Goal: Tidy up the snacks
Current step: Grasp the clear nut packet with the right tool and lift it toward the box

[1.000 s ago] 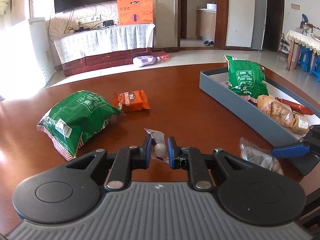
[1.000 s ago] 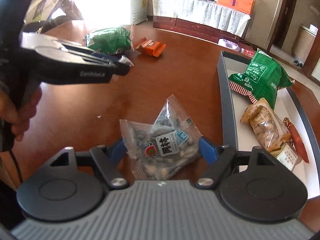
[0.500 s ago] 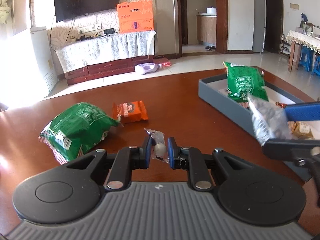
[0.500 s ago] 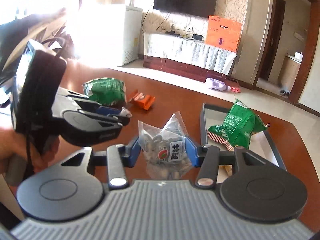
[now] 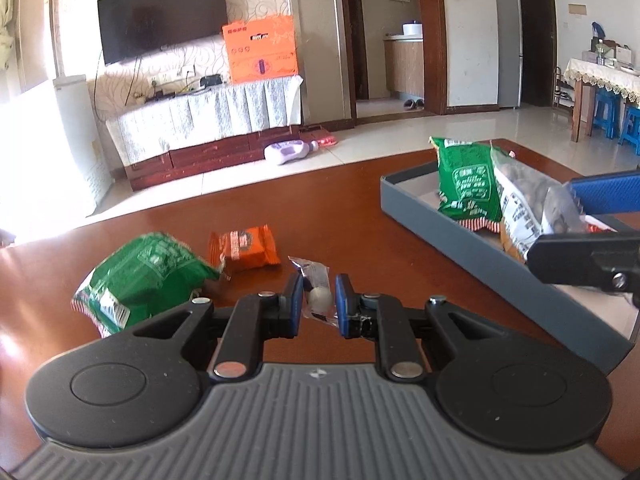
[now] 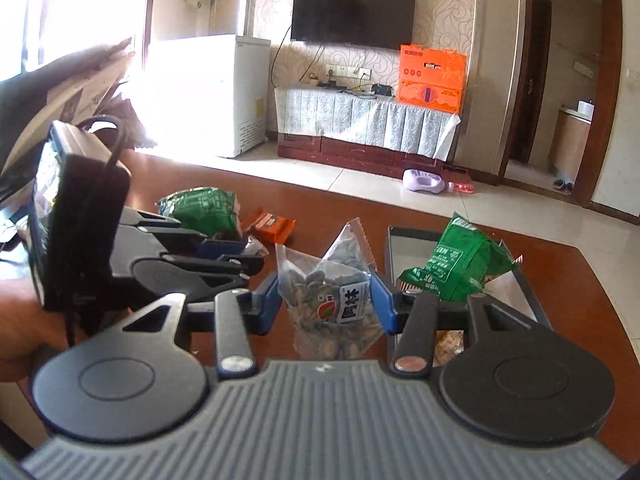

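My right gripper [image 6: 325,304] is shut on a clear bag of seeds [image 6: 330,292] and holds it in the air by the grey tray [image 6: 390,256]; in the left wrist view the bag [image 5: 528,204] hangs over the tray [image 5: 460,236]. My left gripper [image 5: 318,304] is shut on a small clear candy packet [image 5: 316,292] above the table. A green bag [image 5: 466,180] and a tan snack bag lie in the tray. On the table lie a green bag [image 5: 140,276] and an orange packet [image 5: 244,248].
The brown wooden table [image 5: 340,208] ends at a far edge beyond the tray. Behind it are a TV cabinet [image 5: 208,128] with an orange box, a white freezer and a purple bottle [image 5: 288,152] on the floor.
My right gripper closed on the seed bag, lifted it off the table and carried it toward the tray. My left gripper kept hold of the candy packet and rose slightly.
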Available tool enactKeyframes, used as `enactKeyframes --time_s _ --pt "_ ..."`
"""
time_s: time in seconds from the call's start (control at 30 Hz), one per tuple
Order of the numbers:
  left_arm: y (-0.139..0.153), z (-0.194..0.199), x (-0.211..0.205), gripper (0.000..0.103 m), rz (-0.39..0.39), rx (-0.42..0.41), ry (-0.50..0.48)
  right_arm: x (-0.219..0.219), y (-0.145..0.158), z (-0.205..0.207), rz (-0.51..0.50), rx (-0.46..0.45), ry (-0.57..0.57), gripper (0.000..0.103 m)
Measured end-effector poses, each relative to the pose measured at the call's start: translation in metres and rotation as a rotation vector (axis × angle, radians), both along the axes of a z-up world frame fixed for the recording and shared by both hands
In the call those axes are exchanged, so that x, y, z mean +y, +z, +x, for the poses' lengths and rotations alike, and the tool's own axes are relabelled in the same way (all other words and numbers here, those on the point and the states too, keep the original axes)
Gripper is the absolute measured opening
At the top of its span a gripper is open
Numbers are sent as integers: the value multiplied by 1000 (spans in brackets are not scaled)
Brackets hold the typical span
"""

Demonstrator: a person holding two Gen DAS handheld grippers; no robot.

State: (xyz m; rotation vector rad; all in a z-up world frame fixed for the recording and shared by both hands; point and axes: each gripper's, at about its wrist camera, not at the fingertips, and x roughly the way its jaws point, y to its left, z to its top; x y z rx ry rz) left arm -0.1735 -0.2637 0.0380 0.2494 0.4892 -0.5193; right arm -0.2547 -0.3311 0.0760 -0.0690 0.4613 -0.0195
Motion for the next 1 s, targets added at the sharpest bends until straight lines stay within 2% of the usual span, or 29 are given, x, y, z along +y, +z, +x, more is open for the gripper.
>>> enactKeyframes --time_s 1.0 --pt "14 -11 -74 21 -51 -33 -82 -31 16 -23 27 -52 -76 51"
